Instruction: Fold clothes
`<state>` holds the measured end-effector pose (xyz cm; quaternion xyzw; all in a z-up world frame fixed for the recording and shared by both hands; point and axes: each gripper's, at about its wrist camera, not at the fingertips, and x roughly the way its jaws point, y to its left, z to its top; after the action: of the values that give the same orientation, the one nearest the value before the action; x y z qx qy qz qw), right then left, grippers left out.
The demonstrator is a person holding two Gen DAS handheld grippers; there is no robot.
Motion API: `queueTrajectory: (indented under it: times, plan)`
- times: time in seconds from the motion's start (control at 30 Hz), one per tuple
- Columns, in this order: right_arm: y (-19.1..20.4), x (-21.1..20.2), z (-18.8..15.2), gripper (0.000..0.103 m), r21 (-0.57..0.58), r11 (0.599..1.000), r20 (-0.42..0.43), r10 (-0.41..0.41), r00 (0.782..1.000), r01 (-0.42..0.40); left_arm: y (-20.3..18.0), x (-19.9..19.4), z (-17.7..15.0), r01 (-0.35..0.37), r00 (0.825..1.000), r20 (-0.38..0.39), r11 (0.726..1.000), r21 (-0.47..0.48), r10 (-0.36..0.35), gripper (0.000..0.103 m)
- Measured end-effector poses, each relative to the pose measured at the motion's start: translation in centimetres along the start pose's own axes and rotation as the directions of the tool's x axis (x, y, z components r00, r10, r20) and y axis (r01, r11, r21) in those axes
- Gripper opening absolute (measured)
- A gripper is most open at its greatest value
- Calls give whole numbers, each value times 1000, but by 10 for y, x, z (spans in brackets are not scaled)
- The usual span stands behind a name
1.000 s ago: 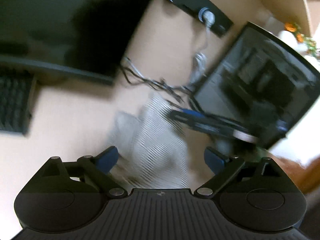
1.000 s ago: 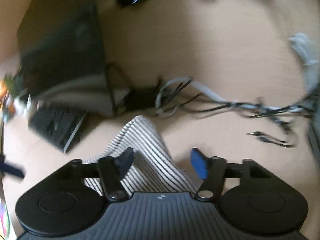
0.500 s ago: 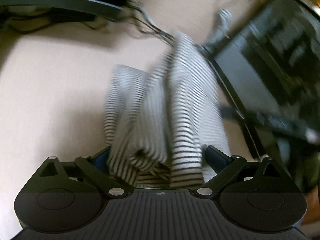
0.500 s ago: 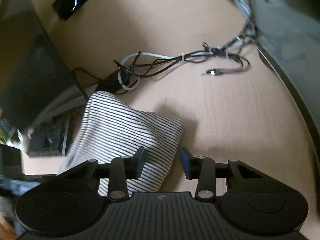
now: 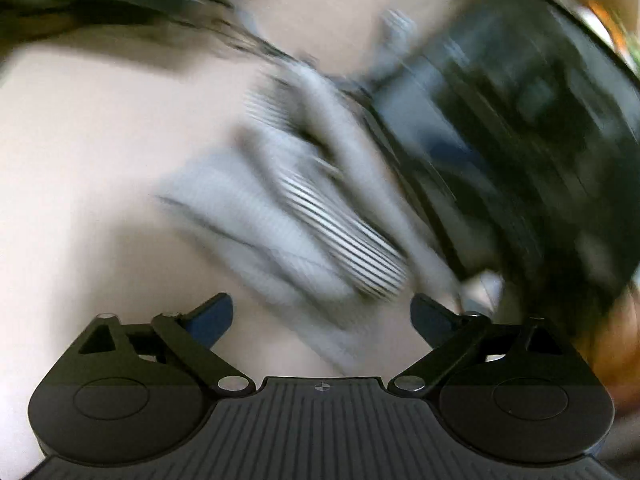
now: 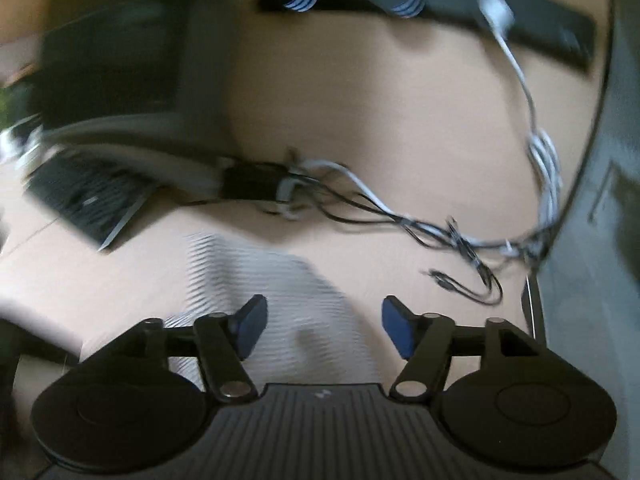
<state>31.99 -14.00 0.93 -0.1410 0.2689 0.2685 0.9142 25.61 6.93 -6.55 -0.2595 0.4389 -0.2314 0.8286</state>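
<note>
Striped grey-and-white cloth garment (image 5: pixel 304 220) lies bunched on the pale wooden bench (image 5: pixel 88 168), seemingly only partly folded. Left gripper (image 5: pixel 322 318) and right gripper (image 6: pixel 323 330) both stand wide, holding nothing.

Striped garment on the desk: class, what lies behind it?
Behind the striped garment lie tangled cables and a keyboard on the desk. What is under it is covered.

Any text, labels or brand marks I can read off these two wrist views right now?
None can be read.
Keyboard: key legends lost to blur.
Black bar at the desk's far edge: pale striped spots, no letters.
Monitor: only smeared reflections.
Striped garment: no tag or print visible.
</note>
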Motion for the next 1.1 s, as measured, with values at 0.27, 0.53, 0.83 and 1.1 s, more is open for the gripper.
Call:
queueTrajectory:
  times: [0.27,0.53,0.83,1.1]
  plan:
    - [48,17,-43,68,-205,979,-51,-31,998,20,15,-3,20,-71,995,60,993,-95,77,69]
    - [-29,-15,-10,28,202,979,-4,40,999,-38,-18,49,9,97,993,-66,995,-7,-97,43]
    - [-8,-21,-11,28,221,960,-72,193,979,-173,-11,63,4,101,990,-93,995,-25,-103,42]
    - [-12,-10,-10,29,230,960,-89,183,979,-159,-18,60,2,83,992,-93,996,15,-81,43]
